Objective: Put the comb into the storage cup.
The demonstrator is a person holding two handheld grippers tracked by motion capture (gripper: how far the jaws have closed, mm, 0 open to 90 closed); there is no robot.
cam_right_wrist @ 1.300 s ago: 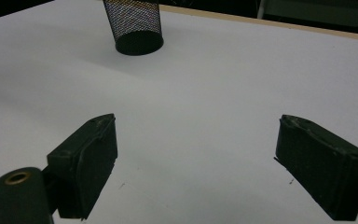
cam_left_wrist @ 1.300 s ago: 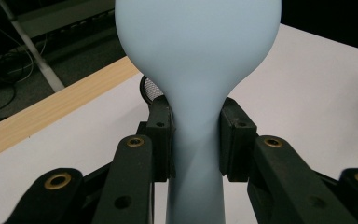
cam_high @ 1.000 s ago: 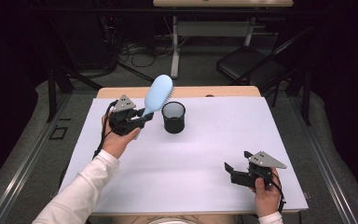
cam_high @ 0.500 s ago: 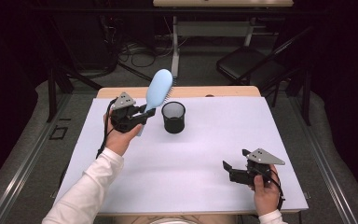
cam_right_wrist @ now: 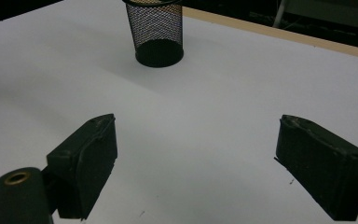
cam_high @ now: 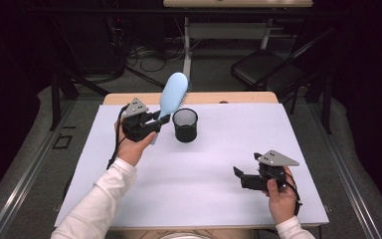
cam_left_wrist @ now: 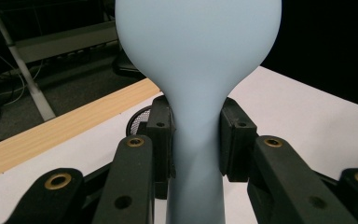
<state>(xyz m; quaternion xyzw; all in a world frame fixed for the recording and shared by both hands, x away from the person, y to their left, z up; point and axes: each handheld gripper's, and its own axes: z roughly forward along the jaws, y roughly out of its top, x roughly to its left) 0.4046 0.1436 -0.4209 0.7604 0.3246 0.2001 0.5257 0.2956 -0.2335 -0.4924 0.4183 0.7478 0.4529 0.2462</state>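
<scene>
The left claw (cam_high: 155, 121) sits at about ten o'clock on the desk (cam_high: 204, 169), held up off the white surface by the person's left hand (cam_high: 132, 144). Its jaws are closed partway and clamp the narrow neck of a pale blue hairbrush (cam_high: 173, 94); in the left gripper view the two black pads (cam_left_wrist: 161, 140) press against either side of the brush's handle (cam_left_wrist: 196, 154). The brush stands tilted, its broad oval head rising toward one o'clock from the claw, with the bristle side facing away from the person and a dark edge of bristles just showing along its right rim.

Just beside the brush, at roughly twelve o'clock on the desk, stands a black mesh pen cup (cam_high: 185, 125), upright and open at the top. The brush head hangs above and slightly left of the cup, apart from it.

The right claw (cam_high: 238, 175) is at about four o'clock, well apart from the cup, gripped by the right hand (cam_high: 278, 194). Its jaws stand wide with nothing between them; in the right gripper view they frame bare white desk, and the mesh cup (cam_right_wrist: 156, 30) shows farther off at twelve o'clock.
</scene>
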